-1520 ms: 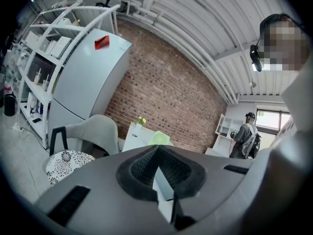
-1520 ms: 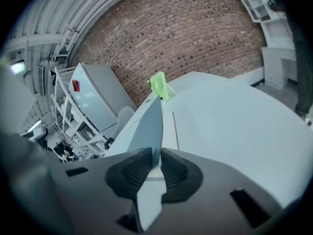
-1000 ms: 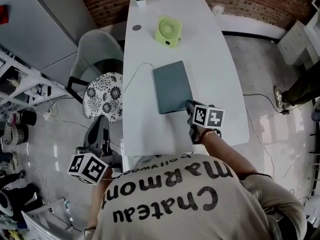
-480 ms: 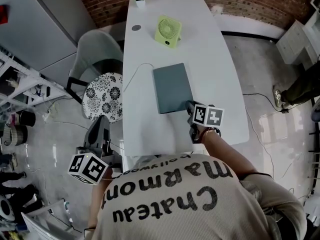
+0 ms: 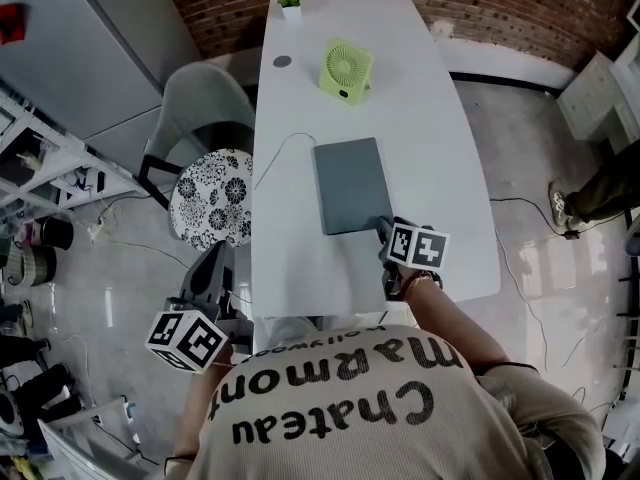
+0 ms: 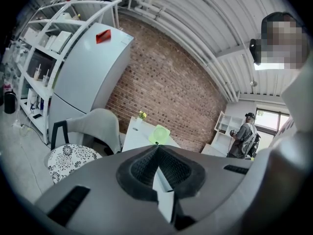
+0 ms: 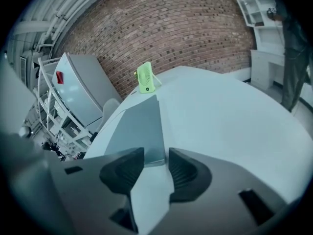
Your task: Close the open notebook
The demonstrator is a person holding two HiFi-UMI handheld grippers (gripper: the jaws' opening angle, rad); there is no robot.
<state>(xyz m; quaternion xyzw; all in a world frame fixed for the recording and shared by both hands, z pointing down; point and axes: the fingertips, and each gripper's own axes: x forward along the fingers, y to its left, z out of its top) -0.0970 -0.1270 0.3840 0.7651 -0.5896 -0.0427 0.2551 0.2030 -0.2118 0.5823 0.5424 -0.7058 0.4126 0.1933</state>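
Closed notebook (image 5: pixel 352 184) mid-tabletop (image 5: pixel 430 138), fan (image 5: pixel 346 69) near far edge, brick wall (image 5: pixel 500 3) beyond; right hand-held gripper (image 5: pixel 386 226) opening, notebook's near corner between jaws; left hand-held gripper (image 6: pixel 157 151) pinched together, empty.

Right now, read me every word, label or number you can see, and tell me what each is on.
"Chateau Marmont": on the person's shirt.
Smaller line near the collar: partly hidden, unreadable.
Red label on the fridge: too small.
Notebook: no print seen.
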